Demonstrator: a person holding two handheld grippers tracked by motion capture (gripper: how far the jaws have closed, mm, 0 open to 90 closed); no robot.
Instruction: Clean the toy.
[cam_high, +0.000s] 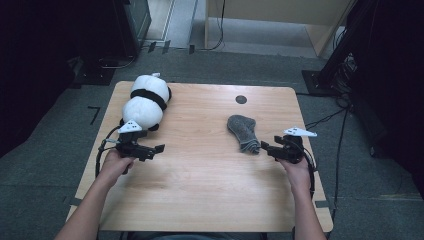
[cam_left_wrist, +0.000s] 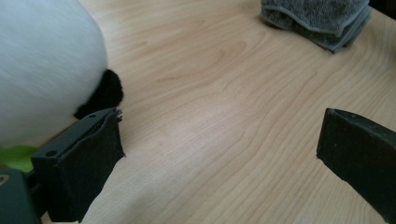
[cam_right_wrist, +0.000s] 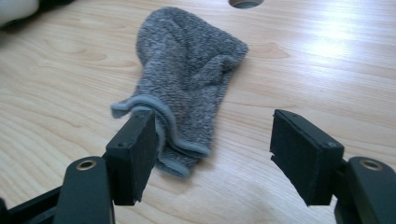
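A white and black panda plush (cam_high: 146, 102) lies at the table's far left. In the left gripper view its white body (cam_left_wrist: 42, 65) sits beside the left jaw. My left gripper (cam_high: 159, 149) stands open just in front of the plush, with bare wood between its jaws (cam_left_wrist: 219, 144). A grey sock (cam_high: 244, 132) lies right of centre, its open cuff toward my right gripper (cam_high: 265, 148). That gripper is open; in the right gripper view the sock's cuff (cam_right_wrist: 182, 116) lies partly between the jaws (cam_right_wrist: 212, 149), close behind the left one, and the pads do not press on it.
The wooden table (cam_high: 200, 195) has a round cable hole (cam_high: 241, 99) near its far edge. Dark equipment and cables stand on the grey floor around it, with a stand base (cam_high: 320, 80) at the far right.
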